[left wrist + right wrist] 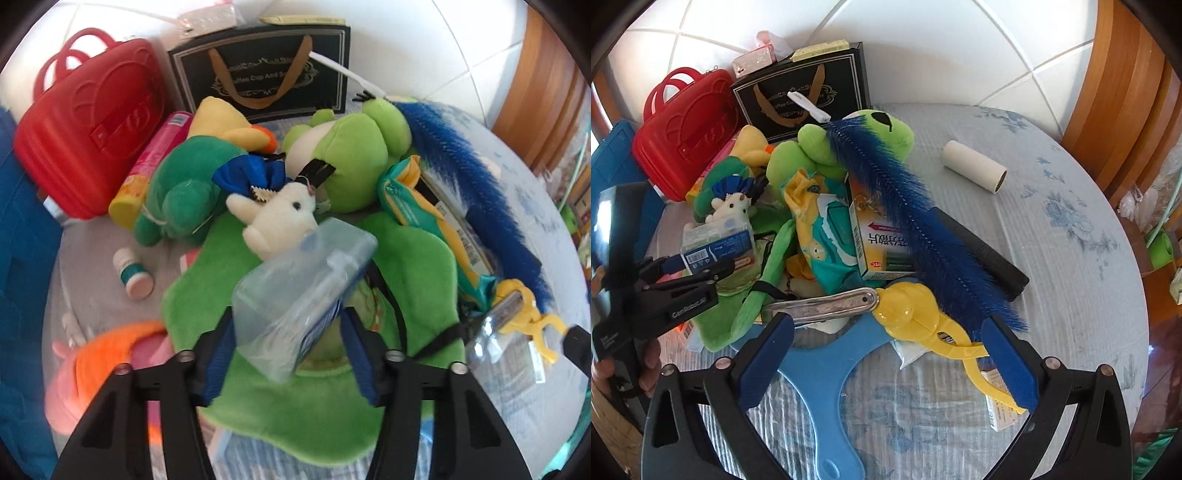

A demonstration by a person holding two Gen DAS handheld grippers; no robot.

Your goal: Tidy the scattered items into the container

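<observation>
My left gripper point(288, 339) is shut on a clear plastic box point(299, 291) with a blue label and holds it above the pile of toys. The same gripper point(701, 266) and box point(718, 236) show at the left of the right wrist view. My right gripper point(886, 354) is open and empty, low over a yellow plastic clamp toy point(916, 314) and a metal tool point(827, 304). A red case point(92, 125) and a black gift bag point(266, 70) stand at the back. Green plush toys point(347, 147) and a white plush point(280, 218) lie in the pile.
A long blue bristle brush point(908, 218) lies across a medicine box point(882, 240). A white paper roll point(973, 166) lies alone at the right. A small pill bottle point(133, 273) and a pink-orange plush point(99, 362) lie at the left. A blue plastic piece point(827, 373) lies in front.
</observation>
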